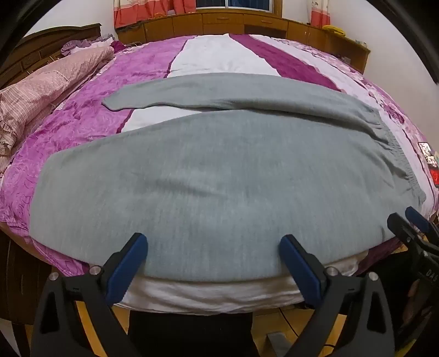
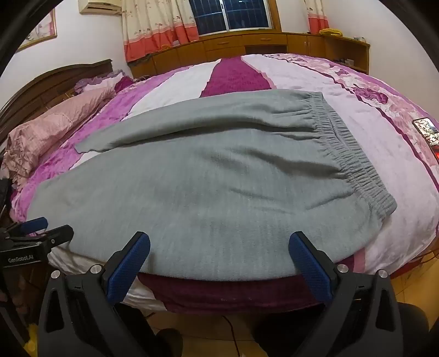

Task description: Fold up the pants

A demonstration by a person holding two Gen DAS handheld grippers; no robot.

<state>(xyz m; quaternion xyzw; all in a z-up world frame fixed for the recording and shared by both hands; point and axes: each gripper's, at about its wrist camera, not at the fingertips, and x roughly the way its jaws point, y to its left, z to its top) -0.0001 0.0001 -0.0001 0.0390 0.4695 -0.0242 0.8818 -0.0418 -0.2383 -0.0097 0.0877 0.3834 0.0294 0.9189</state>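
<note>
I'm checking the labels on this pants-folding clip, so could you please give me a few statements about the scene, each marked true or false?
1. The grey pants lie spread on the bed. True.
2. The left gripper is shut on the pants. False: its jaws are open, holding nothing.
3. The right gripper is open. True.
4. The waistband points toward the pillow. False: it lies at the opposite end.
5. A phone lies on the bed. True.

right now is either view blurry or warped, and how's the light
Left wrist: heavy fisheye bulge, pants slightly motion-smeared, warm indoor light. Right wrist: same bulge with dark corners, but sharper, the waistband ribbing reads clearly; window is dark.
</note>
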